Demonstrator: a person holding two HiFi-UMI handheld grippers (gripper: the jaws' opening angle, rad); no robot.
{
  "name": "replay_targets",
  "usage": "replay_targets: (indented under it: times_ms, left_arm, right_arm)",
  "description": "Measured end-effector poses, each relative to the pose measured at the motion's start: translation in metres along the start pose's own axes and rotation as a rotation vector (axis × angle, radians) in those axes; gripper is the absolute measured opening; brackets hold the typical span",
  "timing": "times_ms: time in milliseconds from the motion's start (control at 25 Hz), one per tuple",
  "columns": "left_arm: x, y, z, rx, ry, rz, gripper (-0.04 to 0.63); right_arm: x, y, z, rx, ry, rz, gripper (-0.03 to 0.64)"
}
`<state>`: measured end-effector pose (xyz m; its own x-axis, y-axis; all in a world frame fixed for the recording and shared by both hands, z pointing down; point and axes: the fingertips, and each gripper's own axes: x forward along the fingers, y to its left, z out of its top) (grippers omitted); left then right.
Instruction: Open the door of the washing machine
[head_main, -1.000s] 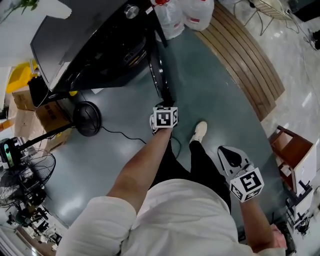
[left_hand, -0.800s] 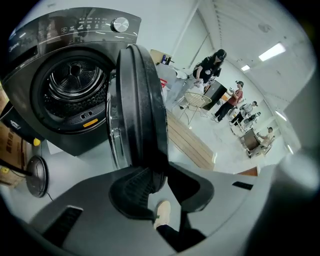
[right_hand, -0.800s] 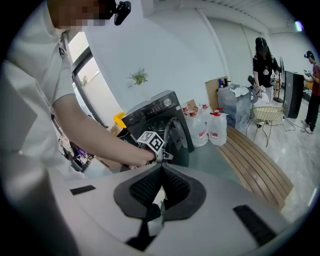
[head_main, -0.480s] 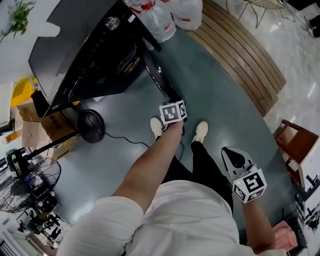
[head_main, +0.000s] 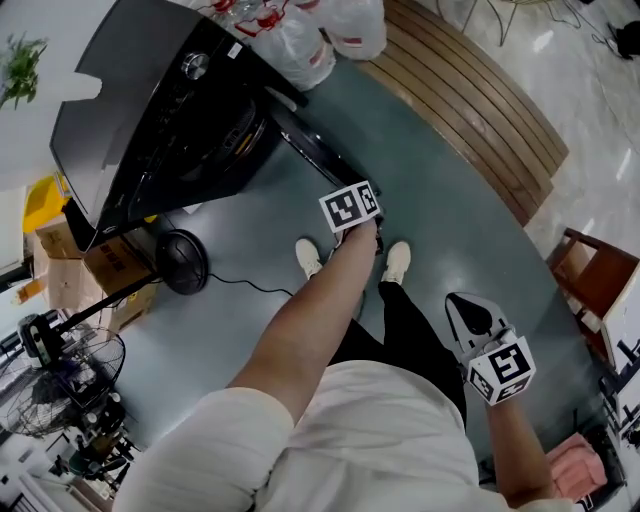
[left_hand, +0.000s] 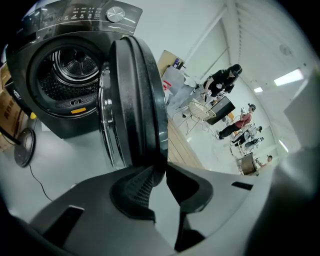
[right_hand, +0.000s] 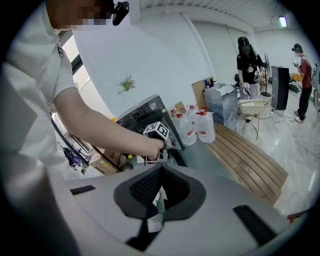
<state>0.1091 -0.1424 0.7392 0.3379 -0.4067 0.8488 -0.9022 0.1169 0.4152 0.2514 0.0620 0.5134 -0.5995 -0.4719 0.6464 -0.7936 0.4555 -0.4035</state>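
Observation:
A black front-loading washing machine stands at the upper left, its steel drum showing in the left gripper view. The round door is swung wide open, edge-on to me. My left gripper is shut on the door's rim, with the rim running down between the jaws; in the head view its marker cube sits at the door's outer edge. My right gripper hangs low at the right beside my leg, away from the machine. Its jaws are shut with nothing in them.
Water jugs and plastic bags stand behind the door. A slatted wooden bench runs along the right. A floor fan, a round black base with a cable, and cardboard boxes lie left. A wooden chair stands far right. People stand beyond.
My left gripper has pulled the door's edge away from the machine, and the door has swung wider. The right gripper has stayed in place.

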Motion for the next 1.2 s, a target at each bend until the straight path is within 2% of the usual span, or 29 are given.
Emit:
replay_targets:
  times_ms: [600,1200]
  left_arm:
    - [0.033,-0.052,0.028,-0.110,-0.039,-0.046,0.081]
    - [0.043,-0.067,0.041,-0.163,-0.063,-0.080,0.084]
  right_arm:
    - [-0.016,-0.037,-0.003,0.039,-0.001,-0.024,0.009]
    - [-0.020,-0.049,-0.004,0.056,0.000,-0.021,0.009]
